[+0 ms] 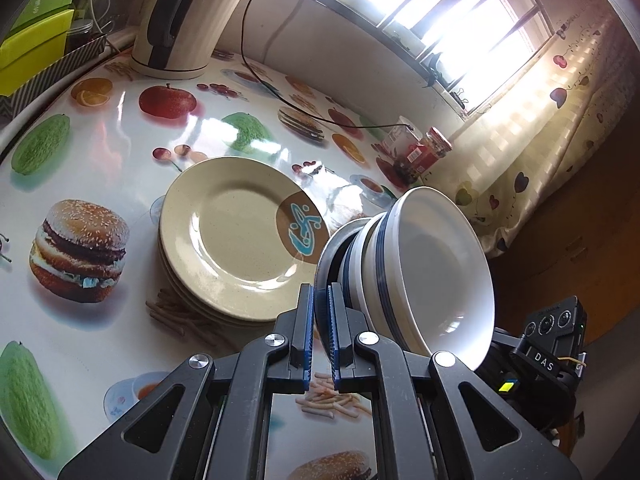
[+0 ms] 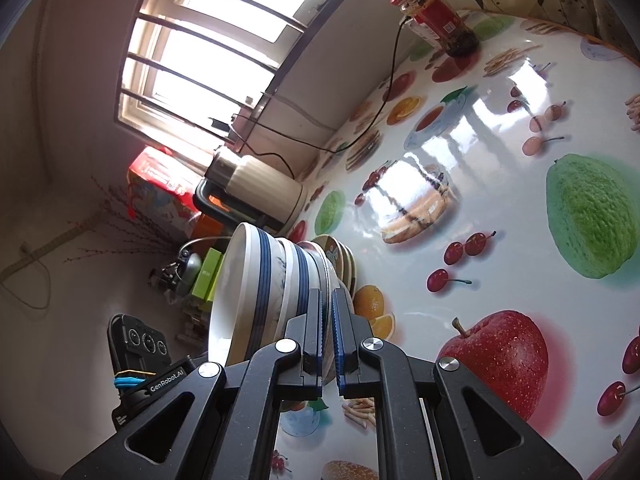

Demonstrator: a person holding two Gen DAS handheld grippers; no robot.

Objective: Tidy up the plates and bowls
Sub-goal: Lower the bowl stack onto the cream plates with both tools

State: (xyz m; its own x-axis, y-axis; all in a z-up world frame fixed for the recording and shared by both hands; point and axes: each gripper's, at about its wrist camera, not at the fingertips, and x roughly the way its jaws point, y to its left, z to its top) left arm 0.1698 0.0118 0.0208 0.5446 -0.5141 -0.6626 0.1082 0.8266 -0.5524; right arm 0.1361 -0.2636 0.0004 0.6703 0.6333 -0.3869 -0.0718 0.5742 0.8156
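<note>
Both grippers clamp the same stack of bowls (image 1: 420, 276), held off the surface (image 1: 120, 152) and tipped on its side.

Left gripper (image 1: 320, 332): jaws nearly together, blue pads pinching the thin rim of the bottom piece in the stack, a grey-rimmed dish or plate (image 1: 326, 256); exactly which piece is hard to tell. Bowls are white with dark blue bands, open mouths facing right in the left wrist view.

Right gripper (image 2: 328, 336): also narrow, pads closed on a rim at the same end of the stack, seen from the opposite side. Bowl mouths face left here. The other gripper's black body shows just beyond the bowls in each view.

Stack of cream plates (image 1: 240, 232) sits flat on the surface just beside the held bowls, top plate with a brown patch and blue mark. Surface is glossy, printed with fruit and burgers. Kettle (image 1: 180, 20) at the far edge, red-lidded jar (image 1: 428, 152) near the window side.
</note>
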